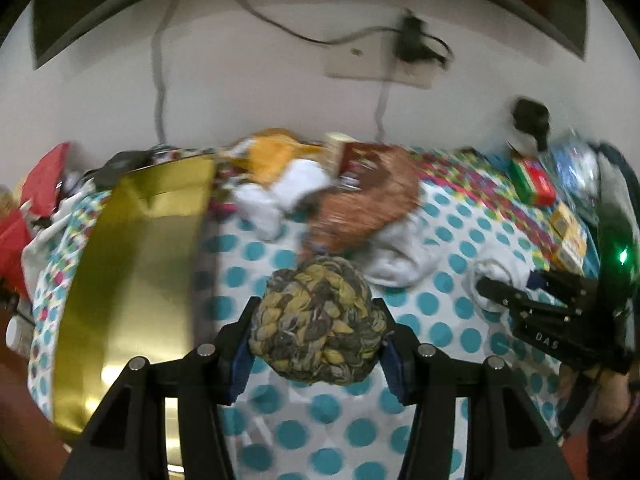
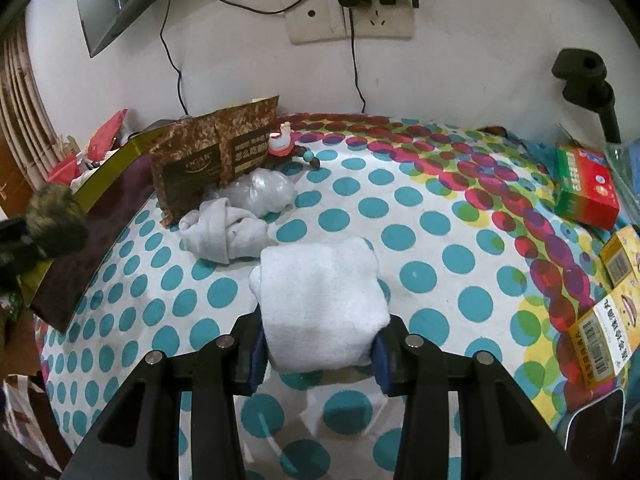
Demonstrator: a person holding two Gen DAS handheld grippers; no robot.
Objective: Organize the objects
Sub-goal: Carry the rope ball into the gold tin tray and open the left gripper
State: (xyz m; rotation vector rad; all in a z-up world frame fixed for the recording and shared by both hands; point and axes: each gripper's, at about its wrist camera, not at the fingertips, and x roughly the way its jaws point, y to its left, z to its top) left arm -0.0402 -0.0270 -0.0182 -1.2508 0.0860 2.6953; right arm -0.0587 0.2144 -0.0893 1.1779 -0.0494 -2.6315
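My left gripper (image 1: 318, 330) is shut on a braided yellow-and-grey fabric ball (image 1: 318, 320) and holds it above the dotted tablecloth (image 1: 448, 232). The ball also shows at the left edge of the right wrist view (image 2: 56, 216). My right gripper (image 2: 318, 340) is shut on a folded white cloth (image 2: 320, 300) just over the cloth-covered table (image 2: 420, 208); it shows at the right of the left wrist view (image 1: 492, 292). A gold box (image 1: 132, 280) with a dark purple lining (image 2: 88, 240) lies open to the left.
A brown snack packet (image 2: 216, 152), a knotted grey sock (image 2: 224, 232), a clear plastic bag (image 2: 264, 192) and a small figurine (image 2: 282, 142) lie at the back left. A red-green box (image 2: 586, 188) and yellow boxes (image 2: 608, 320) lie at the right. Wall sockets with cables (image 2: 352, 16) are behind.
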